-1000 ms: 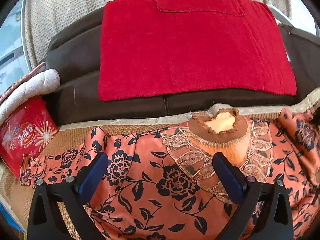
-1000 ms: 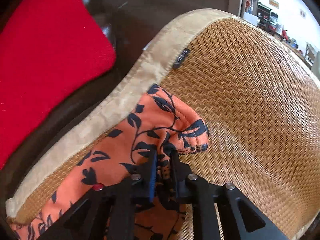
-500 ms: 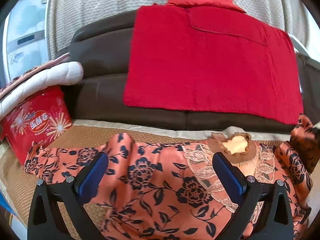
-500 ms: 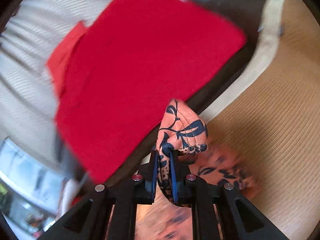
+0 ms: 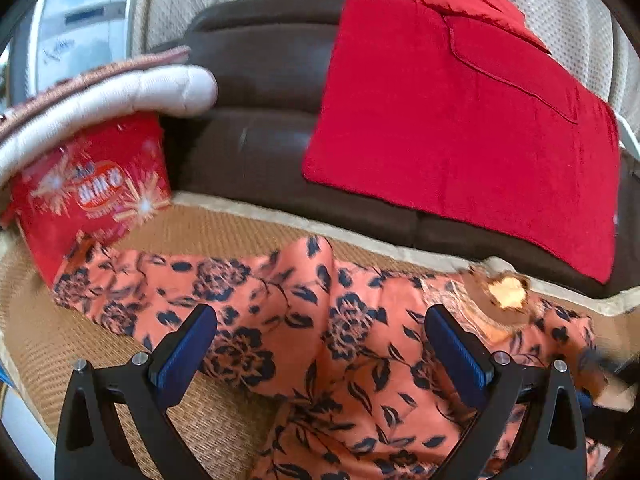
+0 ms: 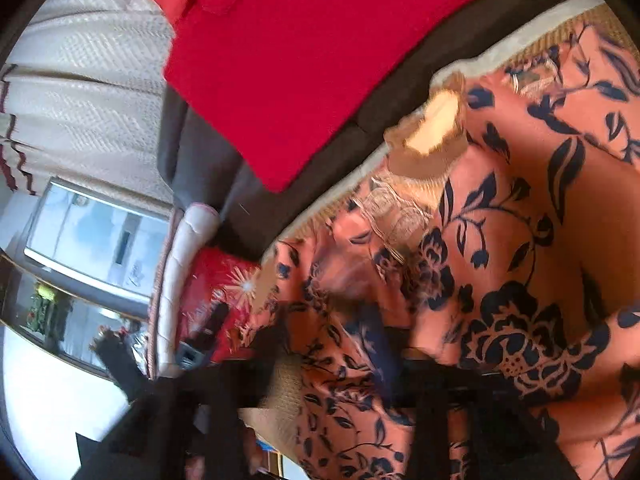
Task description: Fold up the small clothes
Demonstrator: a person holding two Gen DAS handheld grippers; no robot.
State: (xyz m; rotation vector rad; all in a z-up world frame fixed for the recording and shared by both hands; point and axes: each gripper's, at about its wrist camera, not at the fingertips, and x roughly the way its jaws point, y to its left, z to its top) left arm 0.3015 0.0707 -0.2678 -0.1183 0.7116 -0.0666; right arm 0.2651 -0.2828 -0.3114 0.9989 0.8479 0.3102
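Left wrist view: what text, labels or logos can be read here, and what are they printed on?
Red bag: an oval logo with white characters, too blurred to read.
White appliance: a faint scribbled mark and a dark panel, not legible.
Floral garment: pattern only, no text.

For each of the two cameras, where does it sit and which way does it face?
Left wrist: sits on the left tongs, low over the floral top on the woven mat, facing the brown sofa and red towel; both blue-padded fingers show, wide apart.
Right wrist: sits on the right tongs, rolled sideways and blurred, close over the top; its own dark frame fills the bottom, state unclear.
Shared: top, collar, towel, sofa, red box.
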